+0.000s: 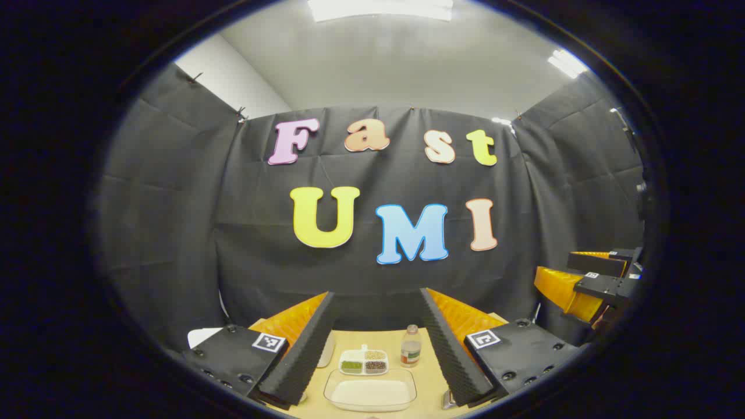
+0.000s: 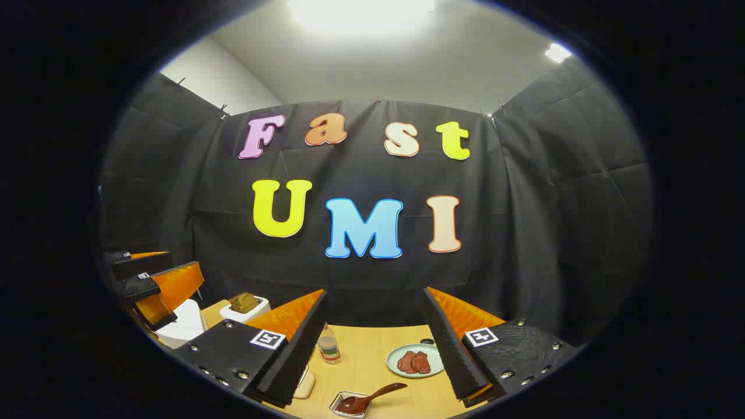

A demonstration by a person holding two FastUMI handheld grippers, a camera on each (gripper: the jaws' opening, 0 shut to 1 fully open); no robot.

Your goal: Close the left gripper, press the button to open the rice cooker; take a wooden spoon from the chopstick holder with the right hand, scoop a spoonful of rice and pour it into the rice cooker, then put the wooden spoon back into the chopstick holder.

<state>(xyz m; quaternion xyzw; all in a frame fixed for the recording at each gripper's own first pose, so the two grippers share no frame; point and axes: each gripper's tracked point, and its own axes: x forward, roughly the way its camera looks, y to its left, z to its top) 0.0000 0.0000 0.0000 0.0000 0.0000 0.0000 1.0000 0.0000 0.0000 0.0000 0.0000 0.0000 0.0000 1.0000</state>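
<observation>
In the left gripper view, the left gripper [image 1: 377, 343] is held above the wooden table [image 1: 428, 372] with its two fingers spread wide apart and nothing between them. Seen between the fingers, a clear rectangular container of white rice [image 1: 371, 393] lies on the table. Just beyond the container sits a small divided dish [image 1: 364, 362] with green, tan and dark grains, and beside that dish stands a small bottle [image 1: 410, 346]. The other gripper [image 1: 588, 279] shows off to the far right of this view, raised well above the table.

In the right gripper view, the right gripper [image 2: 375, 343] also has its fingers wide apart, gripping nothing. Below it on the table, a dark wooden spoon [image 2: 368, 398] rests with its bowl in a small square dish [image 2: 348, 405]. Beyond the spoon, a pale plate [image 2: 414, 361] holds reddish slices of meat. The bottle [image 2: 329, 344] stands near the gripper's left finger. Farther left, a white toaster [image 2: 244, 308] holds brown bread, and a white appliance [image 2: 180, 326] sits beside it, partly hidden, under the left gripper [image 2: 154, 285].
</observation>
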